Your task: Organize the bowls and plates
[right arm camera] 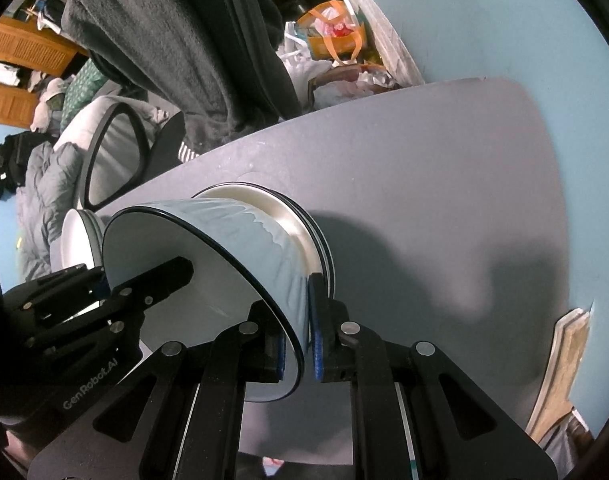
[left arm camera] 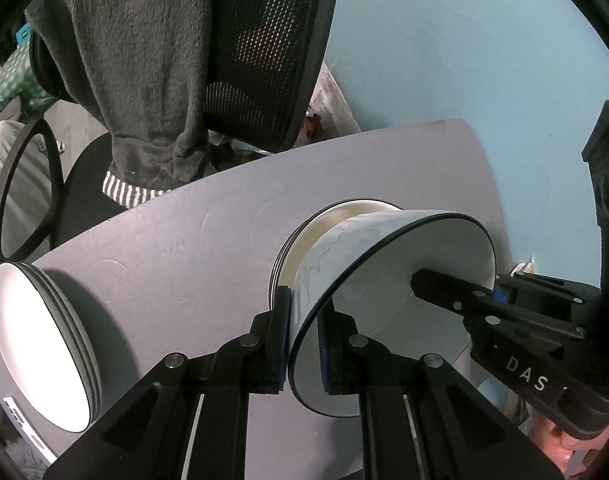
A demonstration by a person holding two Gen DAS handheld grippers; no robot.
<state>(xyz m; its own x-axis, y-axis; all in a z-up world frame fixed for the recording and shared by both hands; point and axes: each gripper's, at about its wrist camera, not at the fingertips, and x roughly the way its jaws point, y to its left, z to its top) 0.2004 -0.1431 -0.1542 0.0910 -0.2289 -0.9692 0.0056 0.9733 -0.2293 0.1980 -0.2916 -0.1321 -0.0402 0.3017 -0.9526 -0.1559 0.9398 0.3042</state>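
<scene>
Plates under bowl (left arm camera: pixel 384 248): I see only rims of the stack (left arm camera: pixel 288 256); count unclear, bowl covers the rest.
Left plate stack (left arm camera: pixel 44 344): cut by frame edge in left view; in right view mostly behind bowl.
Chair (left arm camera: pixel 264 52): top cropped, back partly hidden by grey garment (left arm camera: pixel 144 60).
Far clutter (right arm camera: pixel 336 32): too small, can't ID contents.
Bowl's inside: partly blocked by the other gripper's finger (left arm camera: pixel 452 296).

Bowl (left arm camera: pixel 384 264) on stacked plates (left arm camera: pixel 292 248) on table (left arm camera: pixel 176 240), second plate stack (left arm camera: pixel 44 344) left, chair (left arm camera: pixel 264 52) behind.
</scene>
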